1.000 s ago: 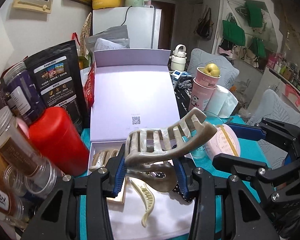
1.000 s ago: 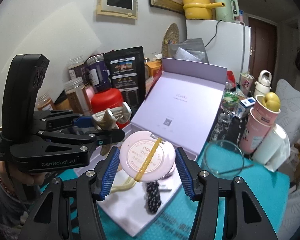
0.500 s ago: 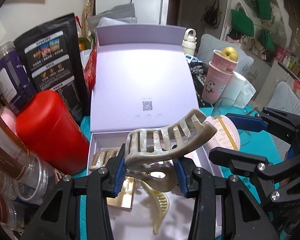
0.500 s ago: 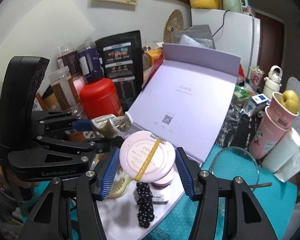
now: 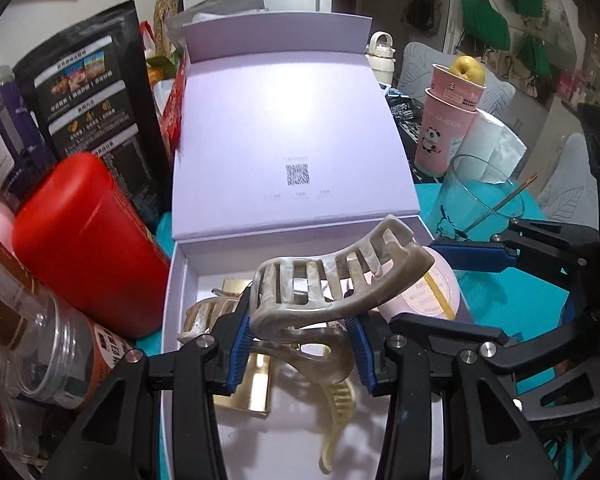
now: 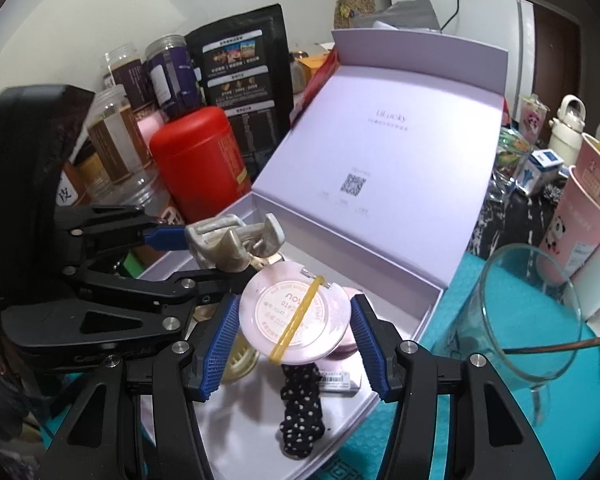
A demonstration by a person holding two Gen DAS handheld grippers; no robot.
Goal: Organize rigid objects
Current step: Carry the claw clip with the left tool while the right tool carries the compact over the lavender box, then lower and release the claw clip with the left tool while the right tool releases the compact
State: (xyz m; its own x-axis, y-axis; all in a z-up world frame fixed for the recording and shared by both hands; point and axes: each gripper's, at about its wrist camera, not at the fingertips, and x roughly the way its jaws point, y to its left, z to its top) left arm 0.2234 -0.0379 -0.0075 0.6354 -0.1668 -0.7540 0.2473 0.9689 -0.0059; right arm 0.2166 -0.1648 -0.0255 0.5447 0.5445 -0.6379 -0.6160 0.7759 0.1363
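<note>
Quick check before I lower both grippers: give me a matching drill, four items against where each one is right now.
Items:
1. marbled beige claw hair clip
2. round pink compact with a yellow rubber band
3. black polka-dot scrunchie
4. red plastic canister

Places:
A. lying on the floor of the open lilac box
B. clamped in the right gripper
C. standing outside the box, on its left
D. clamped in the left gripper

Pairs: 1-D, 2-B, 3-A, 4-C
</note>
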